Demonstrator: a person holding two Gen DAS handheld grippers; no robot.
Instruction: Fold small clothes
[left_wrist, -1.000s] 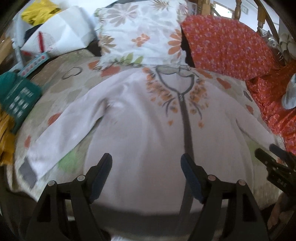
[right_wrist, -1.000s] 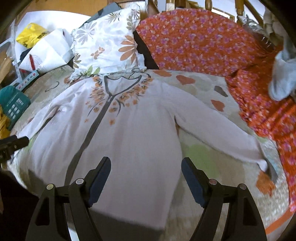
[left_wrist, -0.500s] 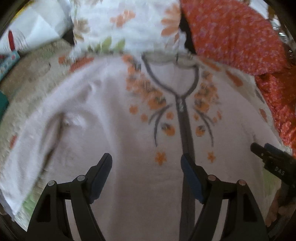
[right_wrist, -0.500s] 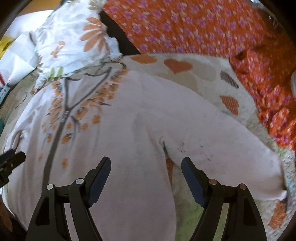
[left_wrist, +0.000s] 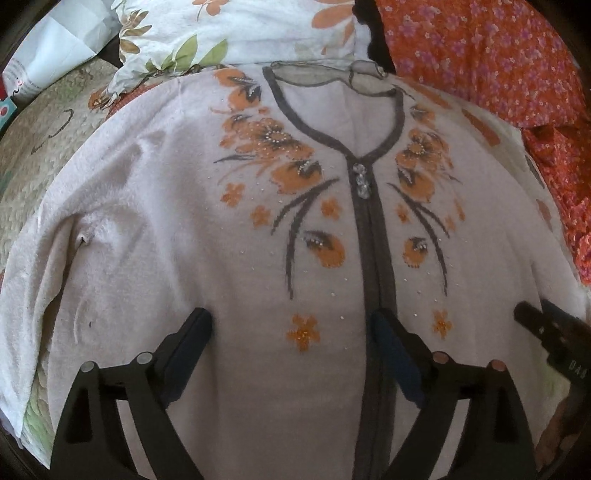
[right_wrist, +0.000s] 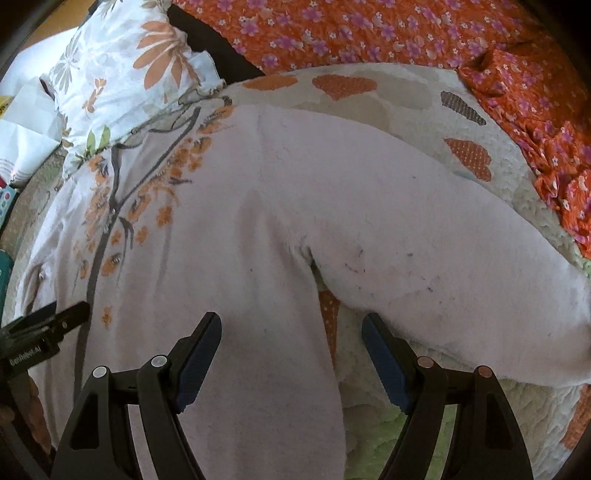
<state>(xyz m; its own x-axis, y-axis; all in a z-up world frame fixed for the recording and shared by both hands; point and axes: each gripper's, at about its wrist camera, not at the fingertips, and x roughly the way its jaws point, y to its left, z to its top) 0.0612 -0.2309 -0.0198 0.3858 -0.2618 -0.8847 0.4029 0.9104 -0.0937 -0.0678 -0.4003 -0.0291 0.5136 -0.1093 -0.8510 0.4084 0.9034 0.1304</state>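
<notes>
A pale pink cardigan (left_wrist: 207, 236) with orange flowers and a grey front band lies spread flat on a quilted bedspread (left_wrist: 48, 140). My left gripper (left_wrist: 291, 321) hovers just above its chest, left of the grey band; its jaws are opening and hold nothing. The right gripper (right_wrist: 291, 325) stands open over the cardigan's (right_wrist: 258, 206) side seam near the armpit, where the right sleeve (right_wrist: 424, 236) runs off to the right. Each gripper's tip shows at the edge of the other's view: the right one (left_wrist: 546, 328), the left one (right_wrist: 51, 325).
A white pillow with orange flowers (left_wrist: 236, 33) lies just beyond the collar. An orange flowered blanket (right_wrist: 388, 33) fills the back and right side. White paper or bags (left_wrist: 55, 48) sit at the far left. The bedspread (right_wrist: 424, 107) has heart patches.
Both grippers have dropped closer to the cardigan and moved forward toward its chest and armpit. The left jaws stand a little wider than before.
</notes>
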